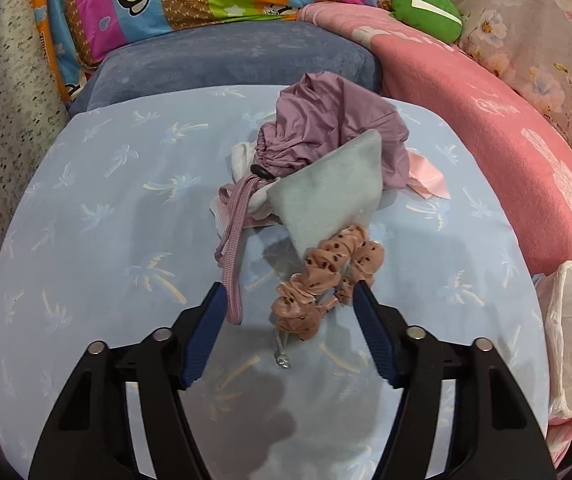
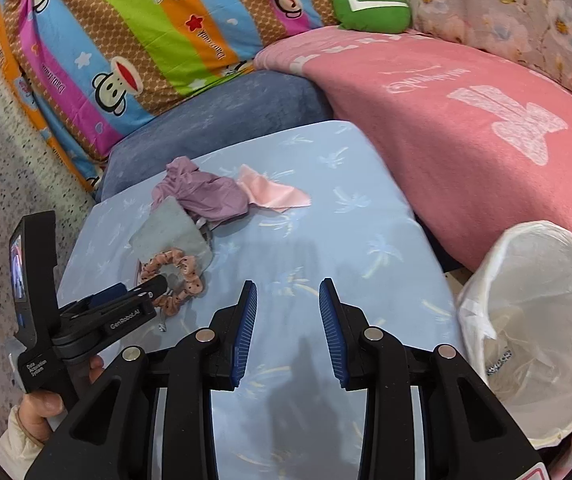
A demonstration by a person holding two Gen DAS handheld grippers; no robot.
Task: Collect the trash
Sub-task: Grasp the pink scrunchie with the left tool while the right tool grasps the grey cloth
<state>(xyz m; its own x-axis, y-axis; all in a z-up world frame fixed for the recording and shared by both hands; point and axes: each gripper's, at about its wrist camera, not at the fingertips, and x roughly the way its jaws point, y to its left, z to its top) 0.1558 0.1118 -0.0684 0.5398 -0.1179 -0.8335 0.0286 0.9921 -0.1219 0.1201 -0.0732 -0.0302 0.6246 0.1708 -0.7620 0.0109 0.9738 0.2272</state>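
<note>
Left gripper (image 1: 288,294): jaws spread around scrunchie (image 1: 318,284), contact unclear. Right gripper (image 2: 288,300): spread, empty. Bag (image 2: 534,332): beside bed (image 2: 346,240).

Both grippers are black plastic with round silver screws at the joints and ribbed blue pads on the fingers (image 2: 245,332). The left gripper (image 2: 137,292) bears white lettering and a small lit screen. The hand (image 2: 41,404) wears a cream sleeve (image 2: 13,444).
</note>
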